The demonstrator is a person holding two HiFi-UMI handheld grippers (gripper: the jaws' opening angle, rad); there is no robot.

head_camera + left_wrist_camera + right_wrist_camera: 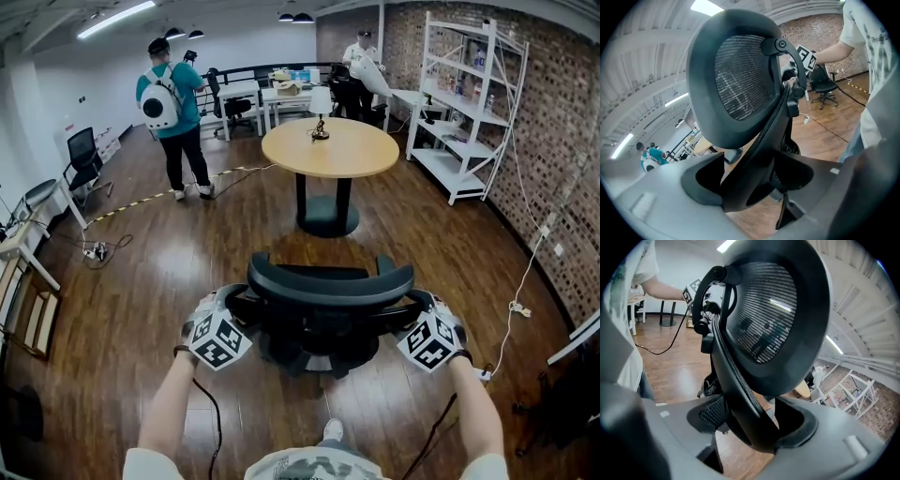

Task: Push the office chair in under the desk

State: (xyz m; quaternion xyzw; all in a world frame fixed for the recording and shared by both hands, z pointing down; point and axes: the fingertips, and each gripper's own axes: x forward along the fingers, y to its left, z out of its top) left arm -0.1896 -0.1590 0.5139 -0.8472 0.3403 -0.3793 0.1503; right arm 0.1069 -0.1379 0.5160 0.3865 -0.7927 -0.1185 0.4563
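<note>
- The left gripper [757, 171] and right gripper [750, 420] both have their jaws standing wide apart. Each pair straddles the office chair [330, 286] without, as far as I can judge, clamping it. A push begun like this could let the jaws slide along the curved frame and lose the chair.
- The chair swivels and rolls. If one side pushes harder, the seat would likely turn or veer away from the round worktop [330, 148] ahead, which I take to be the desk meant.
- Both jaw pairs sit high on the back. A shove there may tilt the backrest instead of rolling the chair across the floor [141, 272].
- The worktop stands on a central pedestal [328, 211]. The chair's base could strike it before the seat is under, and the knock might shake the lamp [320, 103] on top.
- Left side: the dark back strut [759, 140] runs up through the gap between the jaws. The mesh backrest [740, 75] rises above and beyond their tips.
- Right side: the same frame passes between the jaws, closer to the outer one, with the mesh above.
- From the head view the chair lies between the two grippers, directly ahead of the jaws. The worktop is well beyond it.
</note>
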